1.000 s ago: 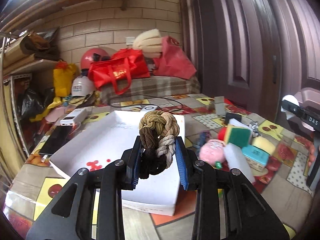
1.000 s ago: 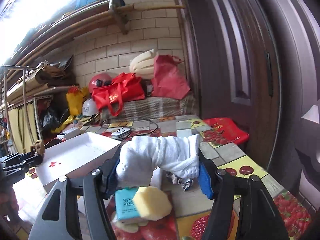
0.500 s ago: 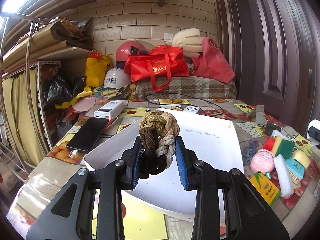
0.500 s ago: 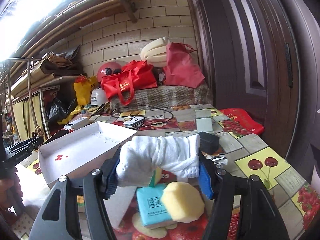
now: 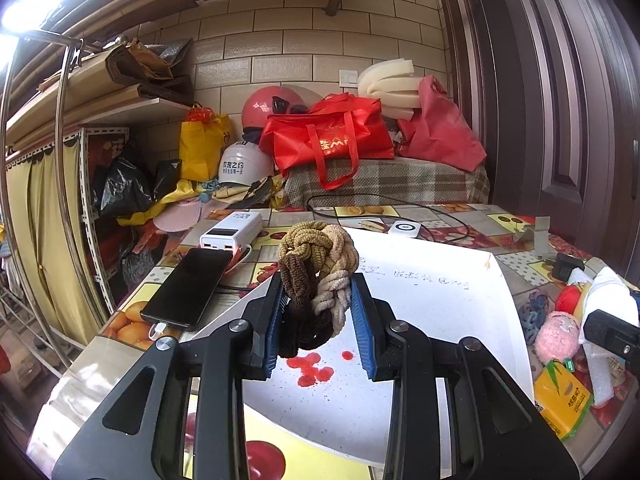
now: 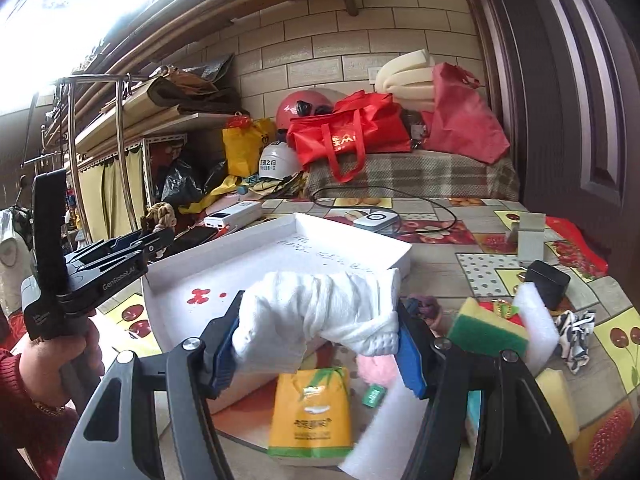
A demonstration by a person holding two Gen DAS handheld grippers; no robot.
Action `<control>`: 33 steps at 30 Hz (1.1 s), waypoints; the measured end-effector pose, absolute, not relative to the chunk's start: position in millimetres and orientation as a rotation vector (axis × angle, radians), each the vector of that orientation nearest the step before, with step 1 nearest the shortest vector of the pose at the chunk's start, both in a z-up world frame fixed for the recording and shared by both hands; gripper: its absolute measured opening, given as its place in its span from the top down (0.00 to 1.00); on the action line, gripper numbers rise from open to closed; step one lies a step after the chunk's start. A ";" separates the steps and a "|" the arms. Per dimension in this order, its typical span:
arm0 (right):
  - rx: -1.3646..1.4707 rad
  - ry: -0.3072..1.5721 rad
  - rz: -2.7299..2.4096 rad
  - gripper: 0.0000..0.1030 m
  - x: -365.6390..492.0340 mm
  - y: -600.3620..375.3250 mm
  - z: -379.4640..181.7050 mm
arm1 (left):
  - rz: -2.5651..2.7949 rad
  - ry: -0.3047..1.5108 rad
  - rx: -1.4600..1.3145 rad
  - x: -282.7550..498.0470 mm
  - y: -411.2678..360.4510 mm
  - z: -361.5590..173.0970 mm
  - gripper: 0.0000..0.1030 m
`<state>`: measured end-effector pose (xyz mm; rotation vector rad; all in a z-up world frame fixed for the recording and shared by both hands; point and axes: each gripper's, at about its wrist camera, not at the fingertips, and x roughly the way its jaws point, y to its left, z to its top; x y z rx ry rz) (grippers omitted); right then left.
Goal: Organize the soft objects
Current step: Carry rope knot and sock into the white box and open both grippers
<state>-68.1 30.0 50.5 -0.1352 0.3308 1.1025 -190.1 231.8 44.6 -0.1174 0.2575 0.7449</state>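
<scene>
Cluttered storeroom with a tiled brick wall: a fruit-patterned counter (image 5: 460, 212) carries a shallow white tray (image 5: 440, 292) spotted with red marks near its front edge. Over the tray's near left corner, the left tool (image 5: 318, 312) grips a braided rope knot (image 5: 316, 272) of tan, brown and cream cords between its blue pads, the knot standing upright above the fingers. Seen from the right wrist camera, the same tool (image 6: 156, 240) sits off the tray's left edge, held in a hand (image 6: 60, 360) with a red sleeve.

The right tool (image 6: 320, 344) clamps a rolled white cloth (image 6: 320, 312) crosswise between its pads, poised near the tray's right front corner (image 6: 400, 256). Below it on the counter lie a yellow tissue pack (image 6: 310, 412), a pink plush toy (image 6: 376, 368) and a white foam strip (image 6: 380, 432). Just to the right sit a green-and-yellow sponge (image 6: 486, 330), a white foam block (image 6: 536, 324), a black adapter (image 6: 548, 282) and a black-and-white patterned scrap (image 6: 576, 336).

Left of the tray, a black phone (image 5: 188, 288) is plugged into a white power bank (image 5: 232, 234). Behind the counter, a plaid-covered ledge (image 5: 388, 180) holds a red tote bag (image 5: 328, 136), a pink helmet (image 5: 272, 104), a white helmet (image 5: 244, 166) and folded foam sheets (image 5: 388, 80). A dark wooden door (image 5: 560, 100) stands to the right.
</scene>
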 end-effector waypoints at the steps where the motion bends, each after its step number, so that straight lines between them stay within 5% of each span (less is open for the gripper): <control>1: -0.139 0.327 1.107 0.37 -71.3 36.3 50.2 | 0.747 0.259 -0.114 -188.2 233.7 45.0 0.70; 33: -0.123 0.438 0.986 0.36 -35.9 156.6 44.4 | 0.745 0.452 -0.186 -130.2 293.0 35.1 0.70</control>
